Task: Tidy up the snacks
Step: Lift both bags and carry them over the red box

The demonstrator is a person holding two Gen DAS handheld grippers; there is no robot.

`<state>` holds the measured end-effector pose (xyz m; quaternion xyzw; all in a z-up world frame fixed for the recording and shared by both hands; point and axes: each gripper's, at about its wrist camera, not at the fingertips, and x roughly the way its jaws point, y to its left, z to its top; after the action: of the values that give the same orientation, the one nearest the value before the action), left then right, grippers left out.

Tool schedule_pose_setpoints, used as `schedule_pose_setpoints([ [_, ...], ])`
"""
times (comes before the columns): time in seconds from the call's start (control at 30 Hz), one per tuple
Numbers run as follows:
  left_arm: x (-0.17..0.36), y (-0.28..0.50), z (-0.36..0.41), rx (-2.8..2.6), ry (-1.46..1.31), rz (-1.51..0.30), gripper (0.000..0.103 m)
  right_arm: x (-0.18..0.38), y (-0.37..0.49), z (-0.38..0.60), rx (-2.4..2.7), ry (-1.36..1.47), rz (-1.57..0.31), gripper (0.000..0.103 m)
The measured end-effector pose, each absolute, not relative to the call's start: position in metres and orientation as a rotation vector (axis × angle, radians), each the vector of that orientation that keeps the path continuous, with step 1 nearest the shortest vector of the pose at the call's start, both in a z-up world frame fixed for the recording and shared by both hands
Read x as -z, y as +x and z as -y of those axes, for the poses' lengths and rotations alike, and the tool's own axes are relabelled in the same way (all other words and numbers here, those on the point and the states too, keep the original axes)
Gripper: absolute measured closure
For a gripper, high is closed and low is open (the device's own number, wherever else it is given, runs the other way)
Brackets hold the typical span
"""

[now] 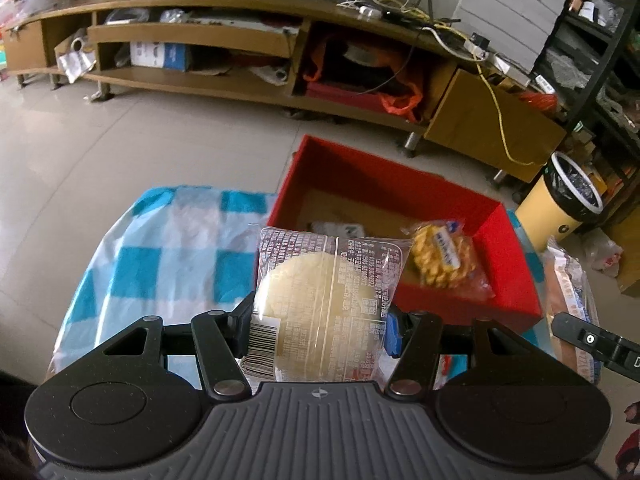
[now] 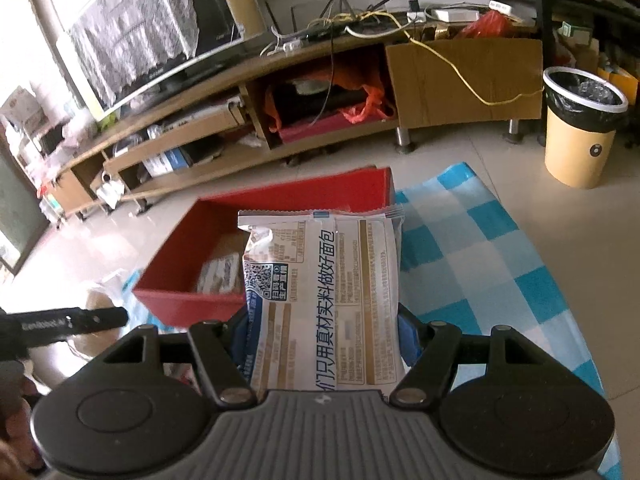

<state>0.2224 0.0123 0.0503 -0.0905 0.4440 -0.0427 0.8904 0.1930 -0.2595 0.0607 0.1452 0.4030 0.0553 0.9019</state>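
— What are the left tongs holding?

— A clear, crinkly plastic packet with a pale round cake inside, flat and disc-shaped, printed lettering and a barcode on the film. The black tongs are clamped on its two sides, and the packet stands upright between them.

— And beyond it?

— Just ahead of the left tongs sits a red box, rectangular, matte walls, brown cardboard floor. Inside, ahead and to the right, lies a knobbly yellow snack in a transparent wrapper with a blue-and-white label. A small pale packet lies on the box floor directly ahead, partly hidden by the cake packet.

— The right tongs?

— Clamped on a white bread packet, glossy and creased, with blue printing, large characters and a QR code. It too stands upright, its crimped top edge rising in front of the red box.

— What is under all this?

— A smooth blue-and-white checked cloth over the tabletop, spreading to the right of the right tongs. To the far right of the left tongs lies another wrapped loaf, brownish, in clear printed film.

— Farther off?

— A long wooden TV stand and a cylindrical yellow bin with a black liner.
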Motion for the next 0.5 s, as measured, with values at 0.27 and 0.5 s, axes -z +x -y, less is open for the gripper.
schedule_pose_setpoints([
  [0.27,-0.053,0.245,0.003,0.088,-0.174,-0.894,0.037,-0.063,0.216,0.259,-0.107,0.325,-0.802,0.038],
  [0.5,-0.051,0.265,0.010,0.080,-0.170,-0.879,0.037,-0.058,0.236,0.261,-0.094,0.336,-0.792,0.038],
])
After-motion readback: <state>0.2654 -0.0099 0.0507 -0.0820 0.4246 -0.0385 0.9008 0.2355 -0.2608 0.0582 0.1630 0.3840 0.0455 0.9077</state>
